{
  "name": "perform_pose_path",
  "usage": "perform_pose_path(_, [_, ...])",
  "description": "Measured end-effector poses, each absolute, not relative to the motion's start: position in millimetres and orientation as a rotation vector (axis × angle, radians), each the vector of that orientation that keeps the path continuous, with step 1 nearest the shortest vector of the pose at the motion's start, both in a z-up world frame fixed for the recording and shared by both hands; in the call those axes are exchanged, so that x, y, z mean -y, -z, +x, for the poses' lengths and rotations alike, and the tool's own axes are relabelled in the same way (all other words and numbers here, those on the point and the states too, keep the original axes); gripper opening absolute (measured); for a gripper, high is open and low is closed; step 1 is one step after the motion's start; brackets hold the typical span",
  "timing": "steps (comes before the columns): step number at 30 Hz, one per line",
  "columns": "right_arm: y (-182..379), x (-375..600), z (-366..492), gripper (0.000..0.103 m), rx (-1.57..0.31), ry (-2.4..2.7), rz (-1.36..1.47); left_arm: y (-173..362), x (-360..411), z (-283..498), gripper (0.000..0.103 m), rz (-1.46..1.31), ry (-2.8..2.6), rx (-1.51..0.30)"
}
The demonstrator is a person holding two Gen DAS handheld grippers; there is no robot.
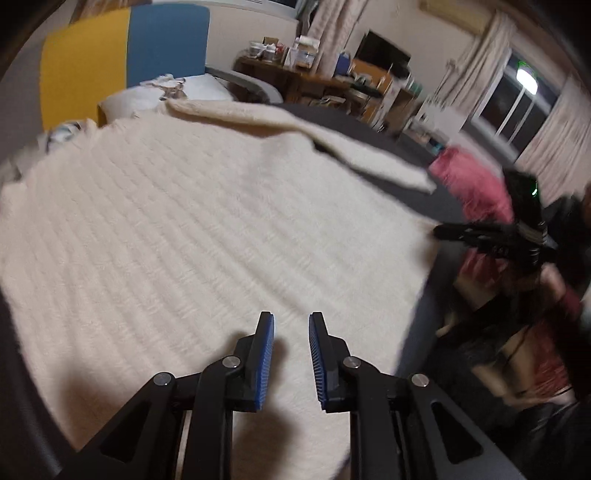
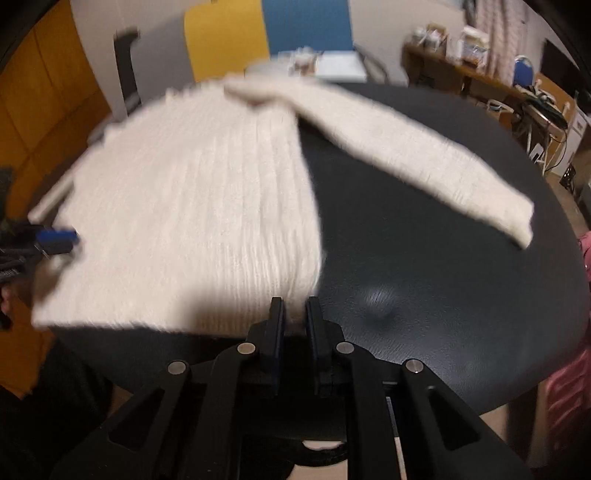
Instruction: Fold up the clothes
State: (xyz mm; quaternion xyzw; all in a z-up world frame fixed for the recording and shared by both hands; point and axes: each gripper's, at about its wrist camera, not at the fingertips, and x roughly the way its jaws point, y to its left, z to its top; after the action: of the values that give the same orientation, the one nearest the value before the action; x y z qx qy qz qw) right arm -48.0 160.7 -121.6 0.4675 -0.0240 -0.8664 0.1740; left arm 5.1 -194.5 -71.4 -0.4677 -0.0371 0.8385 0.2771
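A cream knitted sweater lies flat on a round dark table, one sleeve stretched out to the right over the tabletop. My left gripper hovers open above the sweater's body near its left hem side, nothing between its blue pads. It shows blurred at the left edge of the right wrist view. My right gripper has its jaws close together with the sweater's lower right hem corner between them. From the left wrist view the right gripper touches the sweater's right edge.
A pink cloth lies at the table's far right edge. A yellow and blue chair with white items on it stands behind the table. A cluttered wooden desk and curtained windows line the back. A person's sleeve is beside the table.
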Motion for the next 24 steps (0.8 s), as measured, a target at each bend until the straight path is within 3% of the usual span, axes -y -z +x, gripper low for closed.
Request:
perform_pose_path(1, [117.0, -165.8, -49.4, 0.021, 0.116, 2.459, 1.305, 70.2, 190.0, 1.4, 0.019, -1.249, -2.245, 0.095])
perform_pose_path(3, [113.5, -170.4, -54.3, 0.025, 0.135, 2.473, 1.263, 68.8, 178.4, -4.6, 0.019, -1.239, -2.228, 0.073])
perform_pose_path(8, [119.7, -144.8, -59.6, 0.025, 0.0, 2.419, 1.199, 71.7, 139.4, -16.7, 0.019, -1.221, -2.179, -0.039])
perform_pose_path(12, [143.9, -123.5, -57.3, 0.025, -0.192, 2.389, 1.322, 90.3, 113.9, -25.1, 0.019, -1.3, -2.097, -0.109])
perform_pose_path(20, [148.1, -131.3, -42.6, 0.025, -0.108, 2.42, 1.333, 103.6, 111.7, -27.8, 0.02, -1.349, -2.088, -0.068])
perform_pose_path(21, [148.2, -134.2, -43.7, 0.029, -0.051, 2.422, 1.332, 103.8, 112.4, -28.1, 0.02, -1.348, -2.09, -0.054])
perform_pose_path(22, [149.9, -138.7, -45.1, 0.041, 0.024, 2.41, 1.325, 104.0, 113.0, -28.4, 0.02, -1.346, -2.092, -0.04])
perform_pose_path(24, [147.4, -150.9, -47.0, 0.056, 0.209, 2.323, 1.324, 91.9, 116.1, -28.6, 0.02, -1.31, -2.091, 0.041])
